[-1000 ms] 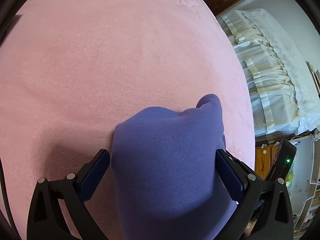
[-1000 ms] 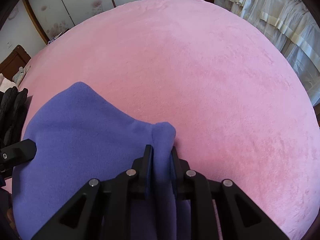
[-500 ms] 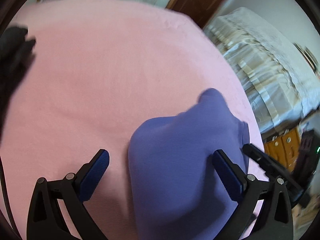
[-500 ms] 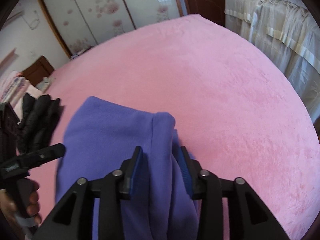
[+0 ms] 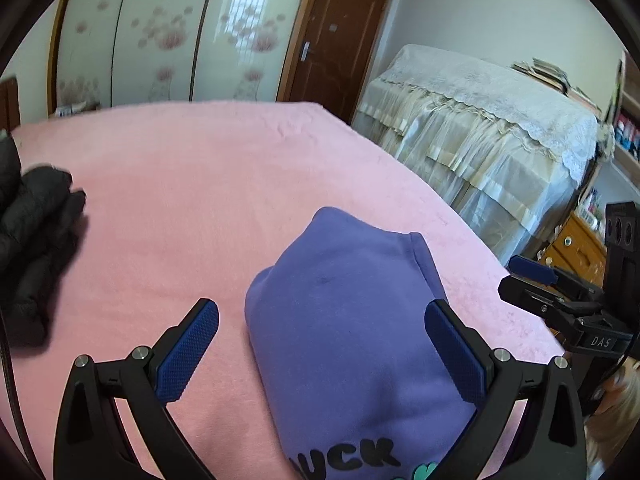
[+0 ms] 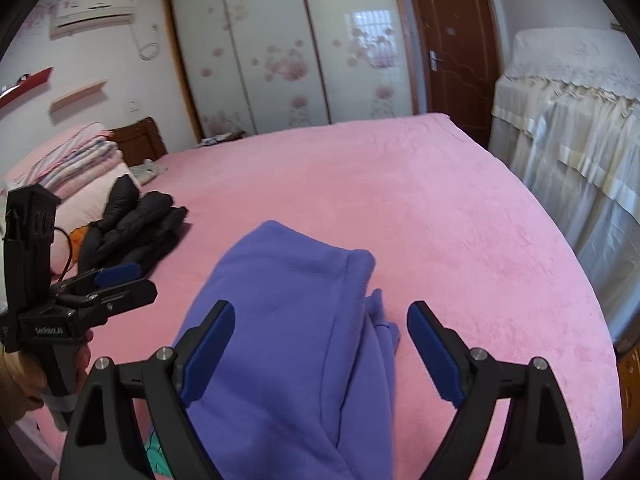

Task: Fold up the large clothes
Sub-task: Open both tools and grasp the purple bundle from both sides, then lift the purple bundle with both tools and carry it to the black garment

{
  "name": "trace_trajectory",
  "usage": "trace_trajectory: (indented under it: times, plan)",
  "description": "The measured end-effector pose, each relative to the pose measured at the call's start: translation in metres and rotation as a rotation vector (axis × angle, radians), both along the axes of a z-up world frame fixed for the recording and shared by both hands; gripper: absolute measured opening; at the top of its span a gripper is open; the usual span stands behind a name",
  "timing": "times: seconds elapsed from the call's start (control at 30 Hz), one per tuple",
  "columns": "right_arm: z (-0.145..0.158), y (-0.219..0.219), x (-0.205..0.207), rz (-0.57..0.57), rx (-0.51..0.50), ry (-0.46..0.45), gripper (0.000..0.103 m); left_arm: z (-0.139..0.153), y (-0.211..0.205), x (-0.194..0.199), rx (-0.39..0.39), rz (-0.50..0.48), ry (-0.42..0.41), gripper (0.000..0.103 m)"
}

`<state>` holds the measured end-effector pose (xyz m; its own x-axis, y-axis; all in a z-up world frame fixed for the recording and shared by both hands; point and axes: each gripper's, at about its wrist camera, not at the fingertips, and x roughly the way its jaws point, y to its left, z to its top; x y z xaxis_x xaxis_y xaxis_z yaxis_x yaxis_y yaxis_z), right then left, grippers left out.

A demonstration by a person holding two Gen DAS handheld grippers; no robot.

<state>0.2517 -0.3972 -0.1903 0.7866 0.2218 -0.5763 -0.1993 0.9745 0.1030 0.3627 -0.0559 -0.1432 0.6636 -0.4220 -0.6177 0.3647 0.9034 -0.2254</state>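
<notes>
A purple sweatshirt point(image 5: 352, 320) lies folded on the pink bed point(image 5: 200, 200), with black lettering near its front edge. It also shows in the right wrist view point(image 6: 288, 320). My left gripper point(image 5: 320, 348) is open, its blue pads apart and raised over the sweatshirt, holding nothing. My right gripper point(image 6: 320, 340) is open above the sweatshirt's right edge and holds nothing. The right gripper shows at the right of the left wrist view point(image 5: 560, 304). The left gripper shows at the left of the right wrist view point(image 6: 100, 292).
A folded black padded jacket point(image 6: 132, 232) lies on the bed's left side, also in the left wrist view point(image 5: 32, 240). Folded bedding point(image 6: 72, 160) is stacked at the headboard. A lace-covered cabinet point(image 5: 480, 140) stands right of the bed, a brown door point(image 6: 452, 48) and wardrobe beyond.
My right gripper has opened and let go of the sweatshirt's fold. Both grippers have lifted and tilted up away from the sweatshirt, which now lies loose on the bed.
</notes>
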Motion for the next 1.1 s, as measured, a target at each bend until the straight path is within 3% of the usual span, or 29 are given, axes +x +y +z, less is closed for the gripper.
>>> trace_trajectory:
  times: [0.2, 0.3, 0.57, 0.77, 0.97, 1.07, 1.1]
  plan:
    - [-0.013, -0.004, -0.003, 0.026, -0.048, 0.076, 0.089, 0.001, -0.016, -0.021, 0.062, -0.049, -0.046, 0.102]
    - [-0.022, -0.011, -0.004, 0.028, -0.041, 0.113, 0.096, -0.003, -0.019, -0.026, 0.044, -0.060, -0.025, 0.102]
    - [-0.044, -0.020, 0.006, 0.059, 0.038, 0.224, 0.099, -0.037, -0.013, -0.007, -0.022, -0.075, 0.149, 0.102]
    - [-0.079, -0.022, 0.033, 0.058, 0.059, 0.394, 0.099, -0.077, -0.011, 0.016, -0.111, -0.091, 0.336, 0.102]
    - [-0.116, -0.035, 0.050, 0.092, 0.183, 0.550, 0.102, -0.110, -0.018, 0.020, -0.139, -0.105, 0.427, 0.102]
    - [-0.137, -0.044, 0.058, 0.107, 0.280, 0.632, 0.103, -0.117, -0.020, 0.019, -0.153, -0.104, 0.446, 0.103]
    - [-0.148, -0.049, 0.060, 0.110, 0.353, 0.678, 0.103, -0.119, -0.019, 0.019, -0.159, -0.105, 0.458, 0.103]
